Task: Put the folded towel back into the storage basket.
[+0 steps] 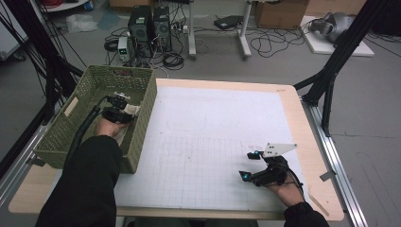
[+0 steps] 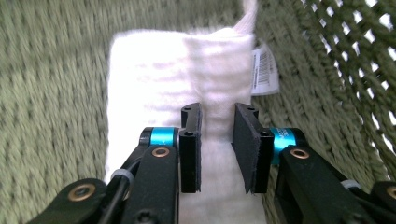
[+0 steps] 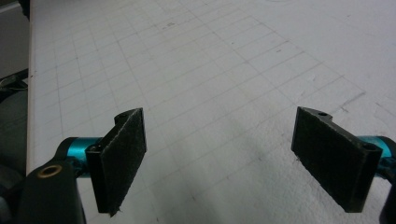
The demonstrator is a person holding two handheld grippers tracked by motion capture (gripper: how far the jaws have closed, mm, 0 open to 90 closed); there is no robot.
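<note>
A white folded towel (image 2: pixel 149 79) with a barcode label (image 2: pixel 264 70) lies on the floor of a green woven basket (image 2: pixel 46 93). In the high view the basket (image 1: pixel 94 73) stands at the table's left, and the towel (image 1: pixel 134 109) lies against its right wall. My left gripper (image 1: pixel 119 103) reaches down into the basket. In the left gripper view, my left gripper (image 2: pixel 217 112) hangs just over the towel, jaws a narrow gap apart, with a strip of towel showing in the gap. My right gripper (image 1: pixel 249 165) rests low over the mat at the front right, and the right gripper view shows my right gripper (image 3: pixel 219 126) wide open with nothing between its jaws.
A white gridded mat (image 1: pixel 213 127) covers most of the wooden table (image 1: pixel 302 142). Black frame poles (image 1: pixel 331 71) stand at the table's left and right. Computer towers (image 1: pixel 149 26), cables and boxes sit on the floor beyond the far edge.
</note>
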